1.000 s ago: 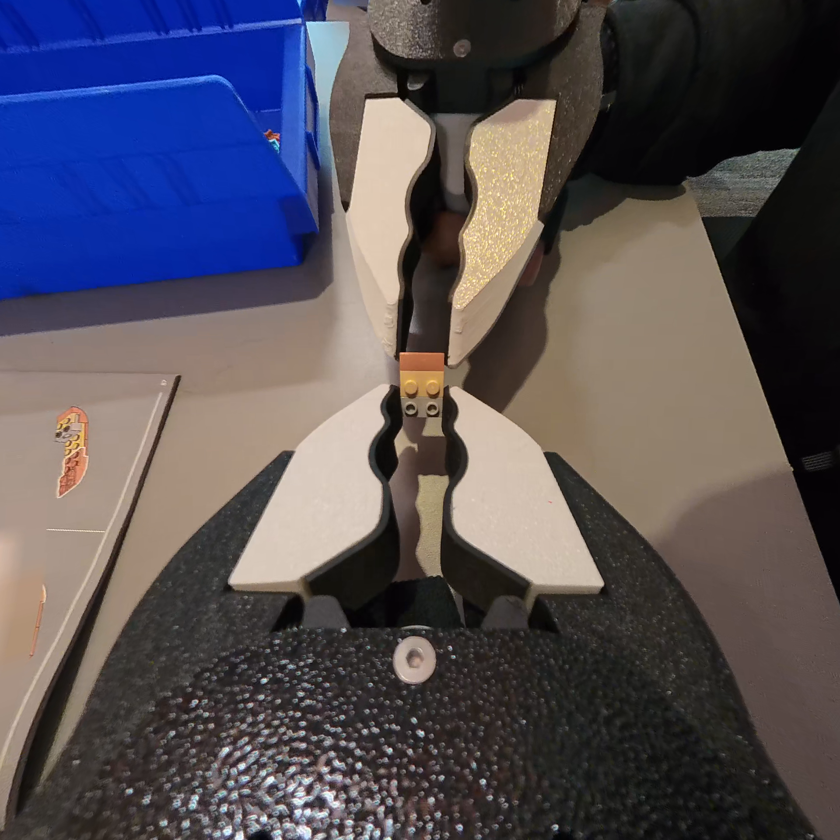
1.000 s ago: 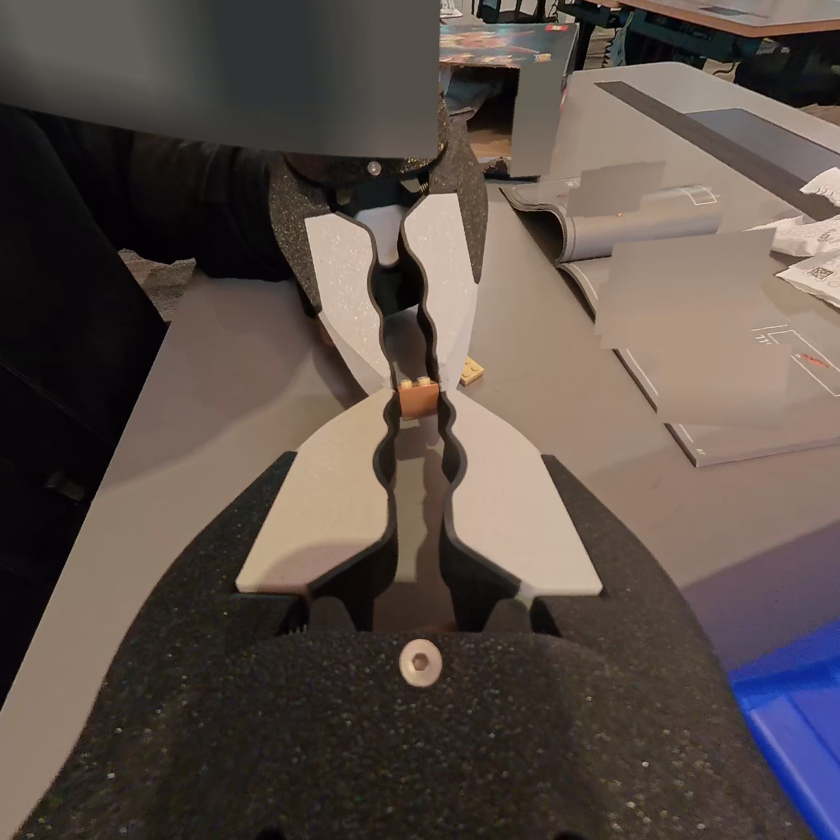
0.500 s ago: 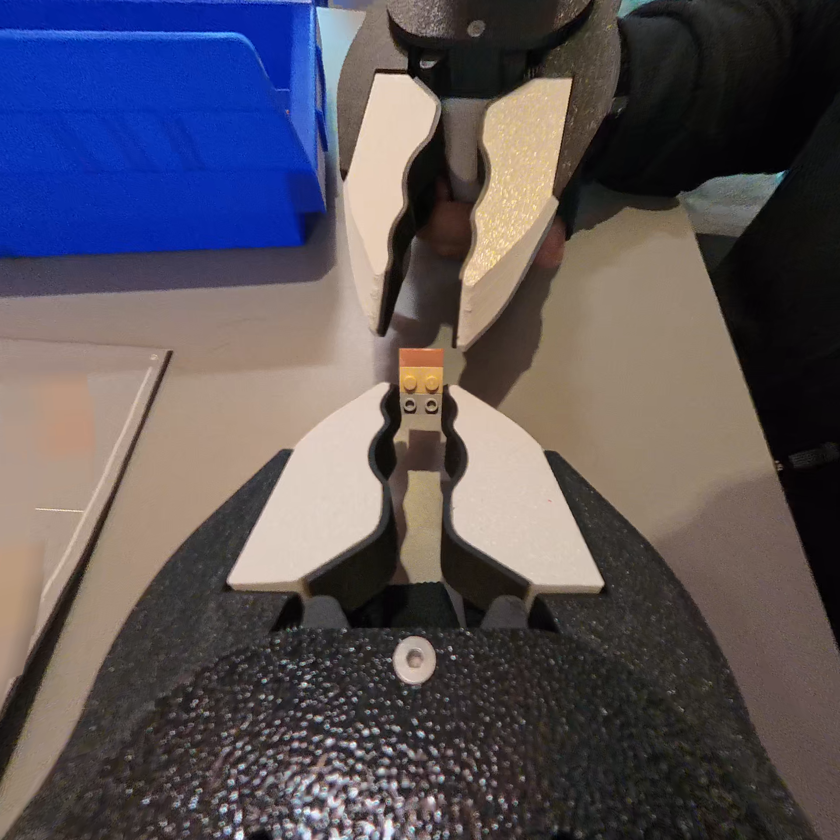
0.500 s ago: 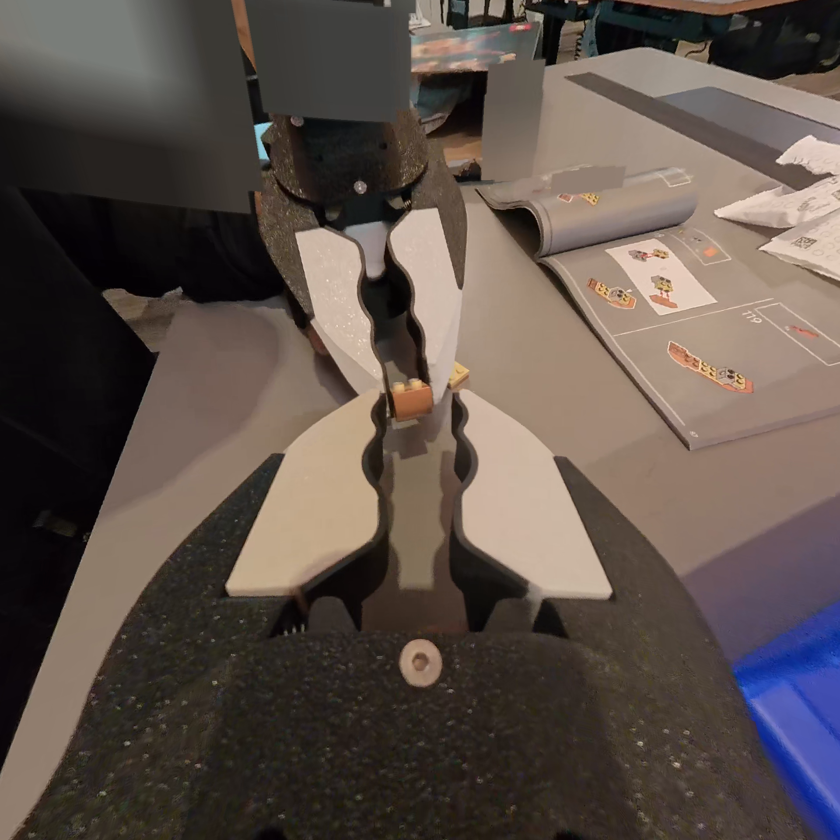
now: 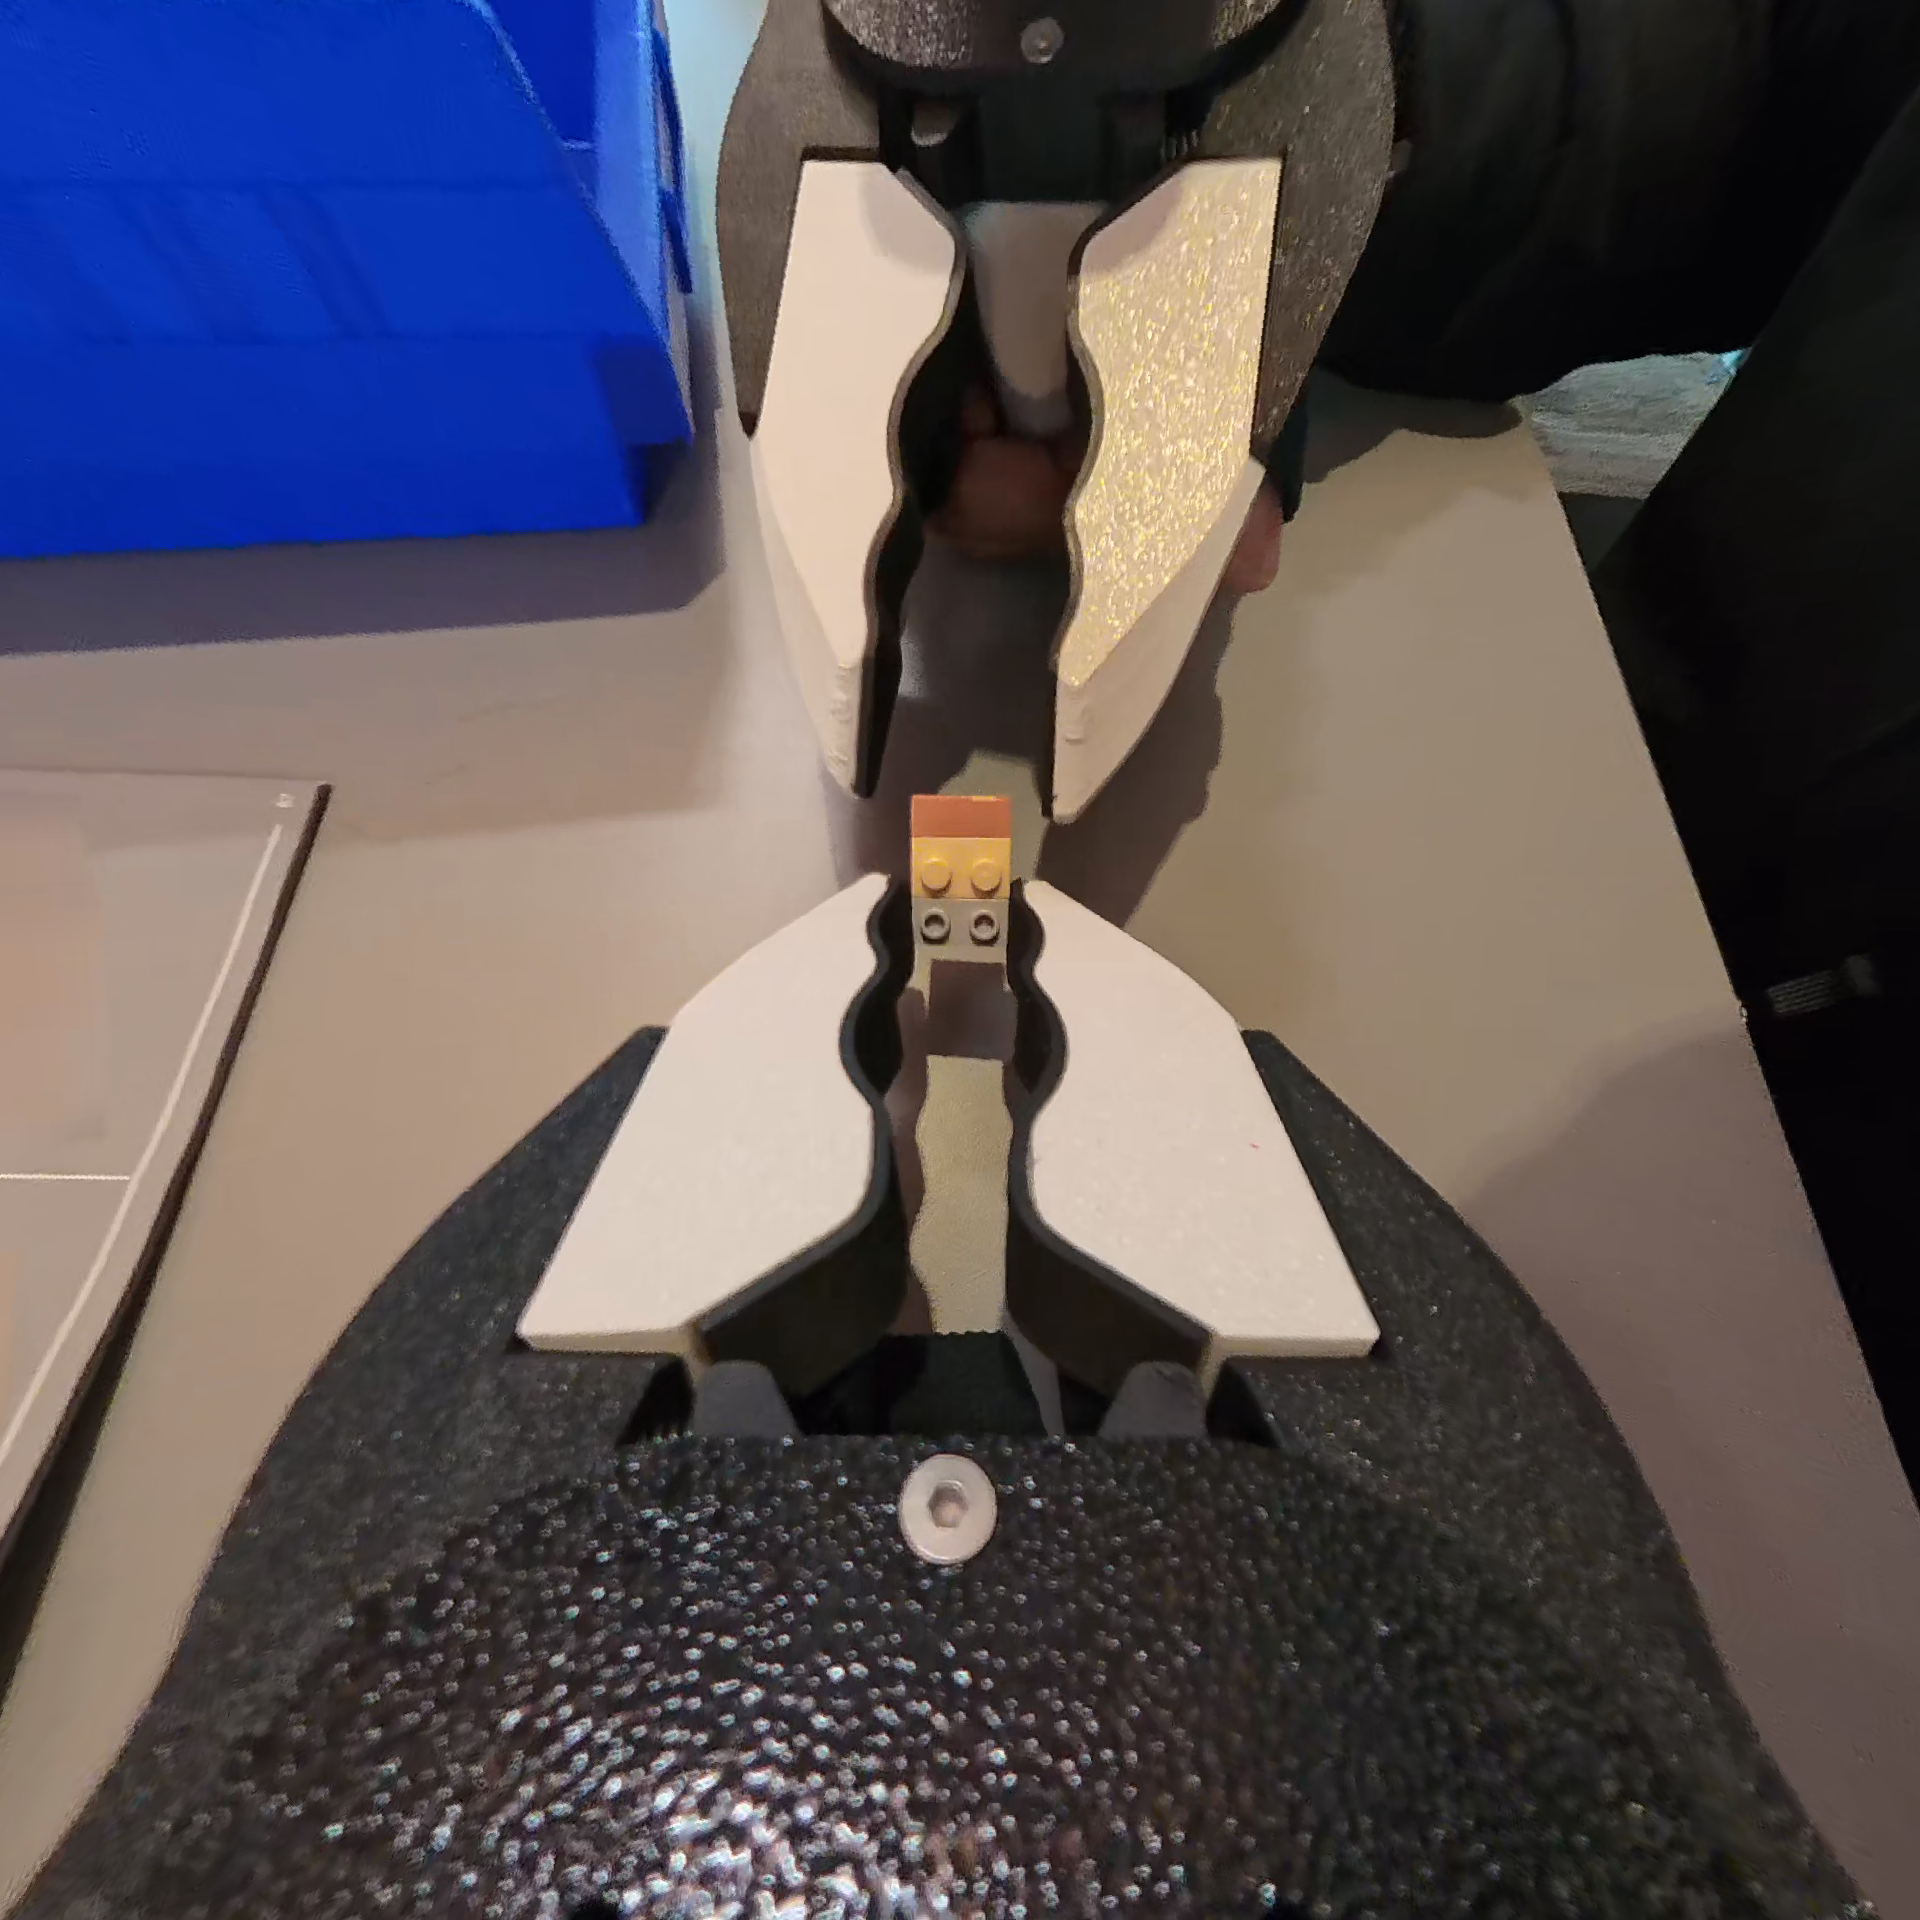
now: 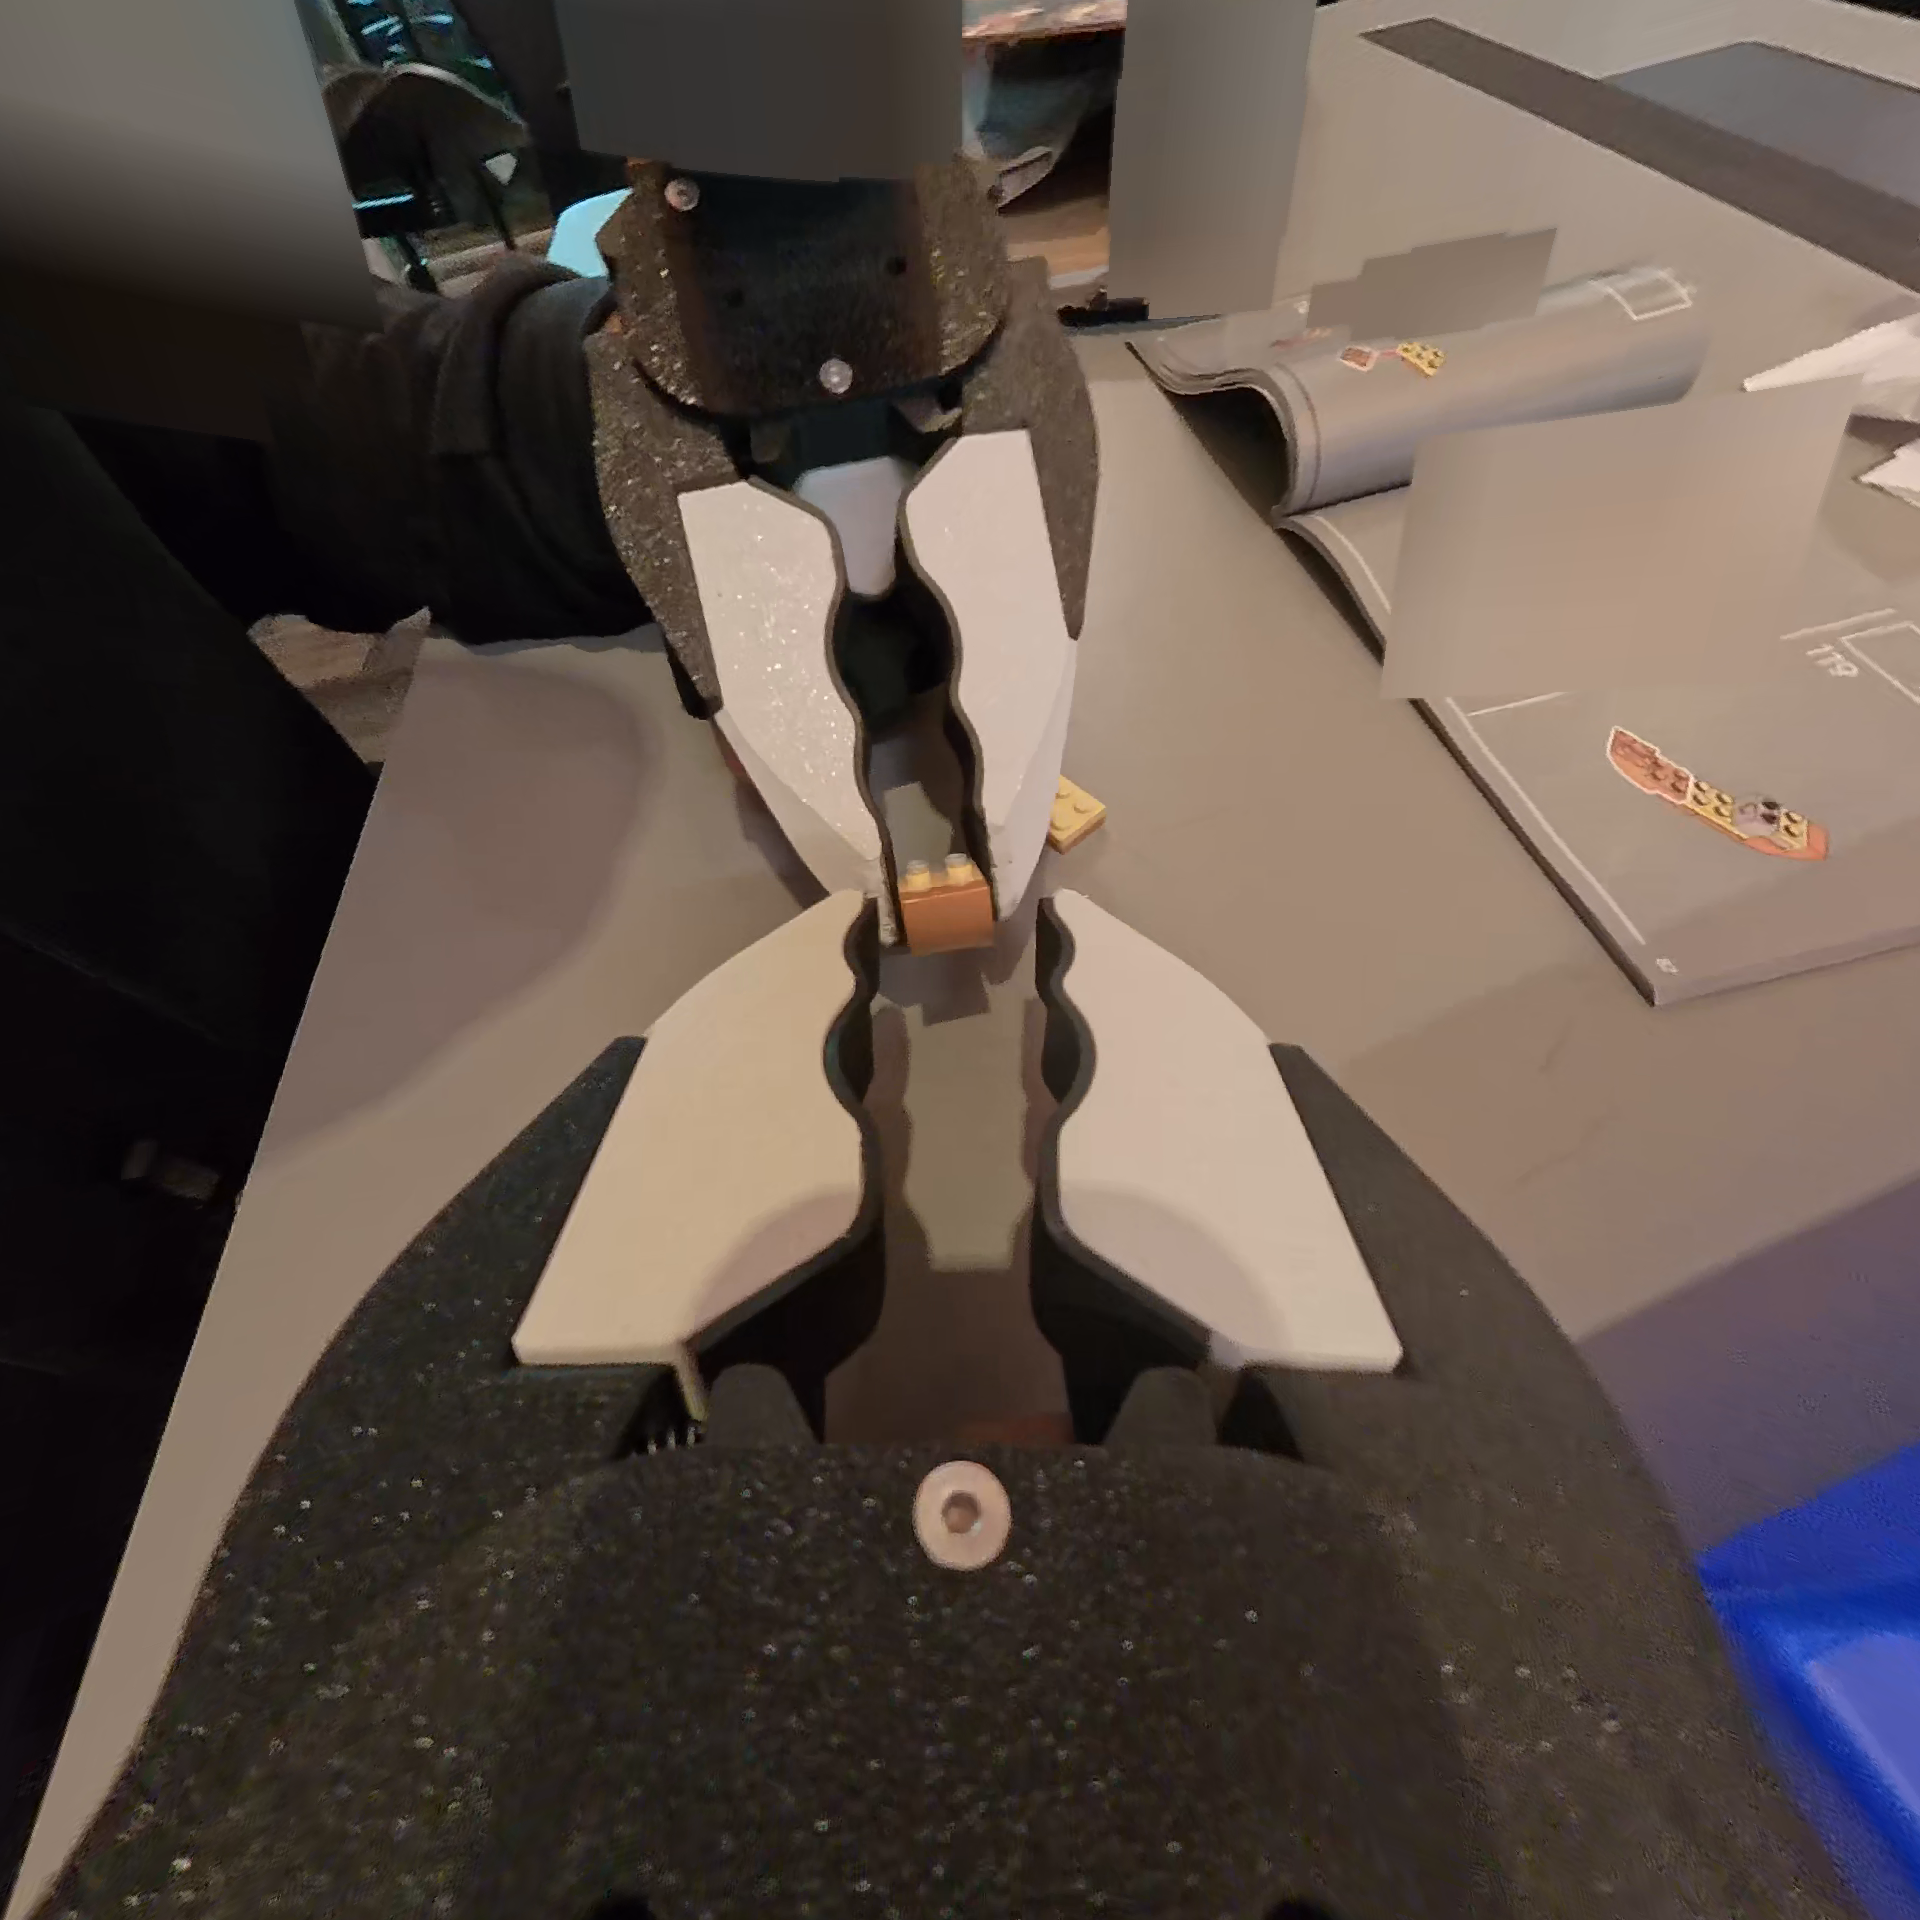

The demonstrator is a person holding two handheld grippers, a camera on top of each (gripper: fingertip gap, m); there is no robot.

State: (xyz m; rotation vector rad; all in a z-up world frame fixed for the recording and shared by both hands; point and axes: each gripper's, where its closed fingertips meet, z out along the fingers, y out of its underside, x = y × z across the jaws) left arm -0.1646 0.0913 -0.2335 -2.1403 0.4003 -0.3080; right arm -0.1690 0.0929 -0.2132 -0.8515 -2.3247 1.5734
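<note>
Left wrist view: the left gripper (image 5: 961,920) has its fingers clenched on a small stack of plastic building bricks, grey, yellow and brown (image 5: 961,883), held above the grey tabletop (image 5: 1403,935); its long axis points straight ahead toward the right gripper (image 5: 951,800), brown end foremost.

Right wrist view: the right gripper's fingers (image 6: 790,997) stand released, apart from the brick stack; a flat yellow plate (image 6: 1075,816) lies on the tabletop behind the left gripper.

We see a grey table (image 6: 1299,935) spreading under and beyond the fingers, another grey table (image 6: 1766,135) further ahead to their right, and dim room with dark furniture (image 6: 436,218) past them to the left.
</note>
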